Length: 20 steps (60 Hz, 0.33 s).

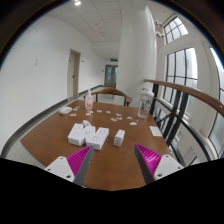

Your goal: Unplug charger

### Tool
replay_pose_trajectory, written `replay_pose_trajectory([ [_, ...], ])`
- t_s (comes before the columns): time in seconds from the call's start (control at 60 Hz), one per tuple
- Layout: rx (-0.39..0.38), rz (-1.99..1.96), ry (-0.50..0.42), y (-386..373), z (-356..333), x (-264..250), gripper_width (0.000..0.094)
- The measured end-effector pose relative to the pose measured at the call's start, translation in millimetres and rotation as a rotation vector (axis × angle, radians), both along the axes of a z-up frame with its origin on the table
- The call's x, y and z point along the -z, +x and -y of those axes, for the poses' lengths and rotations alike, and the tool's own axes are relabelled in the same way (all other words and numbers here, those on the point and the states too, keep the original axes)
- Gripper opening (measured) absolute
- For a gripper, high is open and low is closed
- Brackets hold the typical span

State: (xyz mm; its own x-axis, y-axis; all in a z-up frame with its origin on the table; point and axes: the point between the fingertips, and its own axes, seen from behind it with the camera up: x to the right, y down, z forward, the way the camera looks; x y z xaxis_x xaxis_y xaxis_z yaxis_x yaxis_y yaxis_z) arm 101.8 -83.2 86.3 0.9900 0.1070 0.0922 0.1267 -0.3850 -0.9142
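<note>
My gripper [113,160] is open, its two magenta pads wide apart over bare brown table [112,165], with nothing between them. Just ahead of the left finger lies a cluster of white blocks, likely a power strip with chargers [85,132]. A single small white block, possibly a charger [119,137], lies ahead between the fingers. I cannot tell which piece is plugged in.
More small white items [65,110] lie at the table's far left. A pinkish bottle [89,99] and a clear container [144,104] stand at the far end. Chairs [112,93] ring the table. Windows [190,75] are to the right, a corridor behind.
</note>
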Motion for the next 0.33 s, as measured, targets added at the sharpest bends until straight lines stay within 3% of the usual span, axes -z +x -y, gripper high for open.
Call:
replay_pose_trajectory([
  [0.333, 0.036, 0.079, 0.115, 11, 61, -44, 0.084],
])
